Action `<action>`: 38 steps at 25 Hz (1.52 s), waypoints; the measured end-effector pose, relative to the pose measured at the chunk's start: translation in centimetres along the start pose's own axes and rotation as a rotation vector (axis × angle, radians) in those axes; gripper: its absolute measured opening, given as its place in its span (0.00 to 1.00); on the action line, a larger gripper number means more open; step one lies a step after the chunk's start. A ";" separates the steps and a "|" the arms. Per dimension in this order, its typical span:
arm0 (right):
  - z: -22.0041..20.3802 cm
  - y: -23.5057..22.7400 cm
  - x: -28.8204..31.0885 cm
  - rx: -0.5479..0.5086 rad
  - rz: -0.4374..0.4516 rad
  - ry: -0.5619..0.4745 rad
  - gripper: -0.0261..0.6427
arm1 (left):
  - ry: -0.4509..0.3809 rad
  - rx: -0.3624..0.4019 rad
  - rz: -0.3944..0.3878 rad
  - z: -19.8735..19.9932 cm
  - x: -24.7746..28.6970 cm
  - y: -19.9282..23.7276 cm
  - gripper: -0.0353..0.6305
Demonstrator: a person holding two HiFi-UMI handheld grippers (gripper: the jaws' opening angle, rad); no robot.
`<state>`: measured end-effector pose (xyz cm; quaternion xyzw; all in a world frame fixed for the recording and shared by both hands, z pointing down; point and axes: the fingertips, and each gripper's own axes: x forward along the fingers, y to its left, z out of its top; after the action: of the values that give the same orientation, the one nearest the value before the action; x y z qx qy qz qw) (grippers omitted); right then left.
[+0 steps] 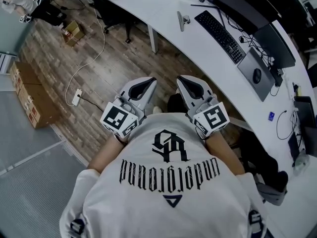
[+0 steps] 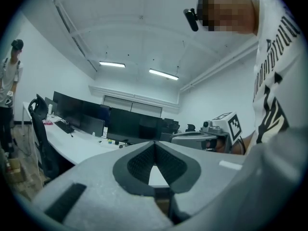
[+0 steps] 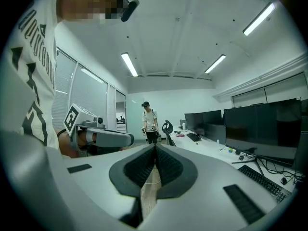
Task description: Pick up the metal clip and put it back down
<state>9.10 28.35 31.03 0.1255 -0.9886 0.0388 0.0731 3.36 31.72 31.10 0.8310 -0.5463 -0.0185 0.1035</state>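
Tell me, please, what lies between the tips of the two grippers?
In the head view, wooden floor shows between the left gripper and the right gripper, plus a dark shape, perhaps a shoe.

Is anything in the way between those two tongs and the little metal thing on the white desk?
Nothing visible does. The left tongs and right tongs are shut and empty, held near the person's chest. The small metal piece, likely the clip, lies on bare desk; the keyboard sits beside it, off the path.

Probably office: monitors (image 3: pixel 269 129), keyboard (image 1: pixel 220 36), long desk (image 1: pixel 163 9).
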 end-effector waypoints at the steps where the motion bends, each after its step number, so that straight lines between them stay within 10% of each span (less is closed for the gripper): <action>1: 0.0 -0.3 0.4 -0.002 0.006 0.000 0.06 | 0.001 0.000 0.009 0.0 0.2 0.6 0.07; 38: 0.0 -32.3 5.1 0.039 -0.066 0.016 0.06 | 0.107 -0.011 0.003 0.4 29.8 12.4 0.07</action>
<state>12.40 -4.10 33.69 0.1591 -0.9824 0.0568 0.0797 4.07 -0.20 35.53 0.8294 -0.5411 0.0229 0.1371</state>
